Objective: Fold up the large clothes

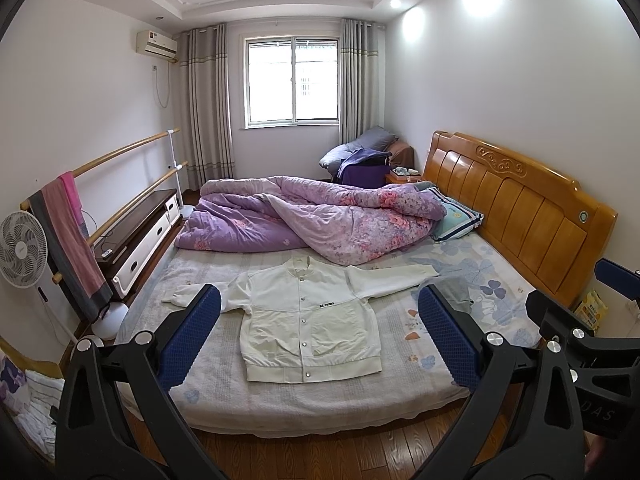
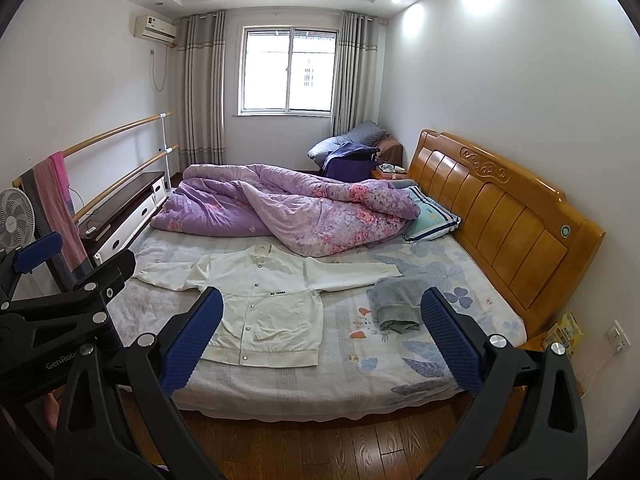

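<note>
Nearest the cameras, the left tongs (image 1: 318, 334) and the right tongs (image 2: 322, 338) both stand with their blue pads spread wide apart, holding nothing, raised above the floor at the foot side of the bed (image 1: 320, 404). The left tongs' near pad covers part of the white jacket's (image 1: 308, 320) sleeve in the left wrist view, and its other pad hides most of a folded grey garment (image 2: 398, 304) (seen plainly only from the right wrist). The jacket lies flat on the bed, front up, snaps closed, both sleeves stretched out sideways; the small black lettering on its chest is too small to read with confidence. The grey garment sits just beside the tip of the jacket's sleeve nearer the headboard (image 2: 504, 200). Farther back, a crumpled purple floral quilt (image 1: 312, 216) covers the far half of the bed and overlaps a pillow (image 1: 460, 216), only a corner of which shows. A standing fan (image 1: 20, 248) is cut off at the frame's edge. Beyond, a heap of bedding (image 1: 360, 152) rests under the window (image 1: 292, 80).
</note>
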Demonstrator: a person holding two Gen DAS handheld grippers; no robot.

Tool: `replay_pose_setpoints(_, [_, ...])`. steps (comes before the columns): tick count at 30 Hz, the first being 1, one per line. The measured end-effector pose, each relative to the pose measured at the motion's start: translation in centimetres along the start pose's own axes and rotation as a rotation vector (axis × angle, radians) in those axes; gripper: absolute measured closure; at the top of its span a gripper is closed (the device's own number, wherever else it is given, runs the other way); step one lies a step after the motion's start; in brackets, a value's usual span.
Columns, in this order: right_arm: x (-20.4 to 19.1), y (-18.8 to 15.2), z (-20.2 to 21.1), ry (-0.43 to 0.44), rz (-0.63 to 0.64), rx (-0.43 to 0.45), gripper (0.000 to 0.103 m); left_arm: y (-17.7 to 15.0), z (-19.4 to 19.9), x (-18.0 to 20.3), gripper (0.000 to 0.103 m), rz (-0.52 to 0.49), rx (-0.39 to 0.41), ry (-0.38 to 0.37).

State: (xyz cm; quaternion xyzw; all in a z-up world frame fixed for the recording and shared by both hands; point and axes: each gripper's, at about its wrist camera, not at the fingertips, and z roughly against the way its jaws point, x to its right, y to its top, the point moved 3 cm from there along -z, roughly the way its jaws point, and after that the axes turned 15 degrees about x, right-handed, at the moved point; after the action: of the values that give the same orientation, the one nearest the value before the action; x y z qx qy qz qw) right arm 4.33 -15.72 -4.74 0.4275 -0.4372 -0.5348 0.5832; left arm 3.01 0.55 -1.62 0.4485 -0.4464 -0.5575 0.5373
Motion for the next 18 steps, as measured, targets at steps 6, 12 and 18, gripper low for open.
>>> replay_pose_setpoints(6, [0.09, -0.09, -0.08, -0.001, 0.000, 0.002, 0.007, 0.05, 0.02, 0.01, 0.005, 0.000, 0.000, 0.001])
replay_pose_setpoints(12, [0.05, 0.07, -0.31, -0.001, 0.000, 0.002, 0.007, 0.02, -0.04, -0.28, 0.005, 0.001, -0.003, 0.003])
replay_pose_setpoints(18, [-0.02, 0.32, -0.53, 0.002, -0.003, 0.006, 0.007, -0.05, -0.15, -0.49, 0.005, -0.003, 0.004, 0.006])
